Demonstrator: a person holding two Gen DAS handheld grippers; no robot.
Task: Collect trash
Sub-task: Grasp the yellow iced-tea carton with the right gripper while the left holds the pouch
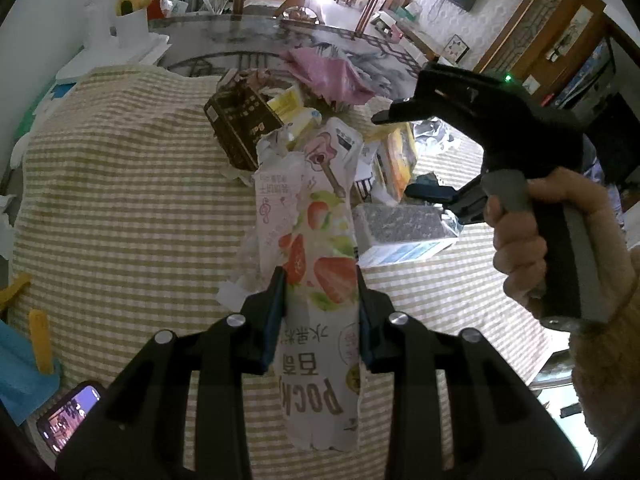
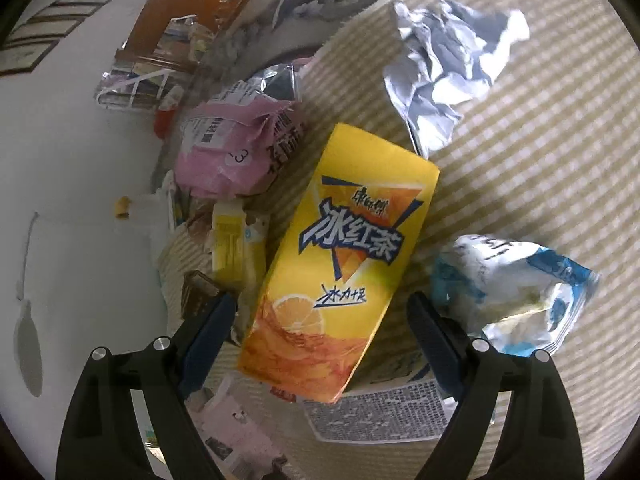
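A checked cloth [image 1: 120, 184] covers the surface, ribbed and soft, with a litter heap at its far side. The left tool [image 1: 322, 304] is clenched on a flat, torn strawberry wrapper [image 1: 316, 248], held up above the cloth. The right tool [image 2: 320, 324] stands released, its fingers either side of a smooth yellow tea carton [image 2: 340, 260], boxy, lying beside crumpled foil [image 2: 444, 68].

Your left claw [image 1: 322, 296]: matt black plastic, pinching a glossy torn paper wrapper [image 1: 316, 264]. Woven checked cloth [image 1: 120, 200] under everything. Juice carton [image 2: 340, 260] smooth, glossy card; crumpled foil bag [image 2: 448, 68] shiny.
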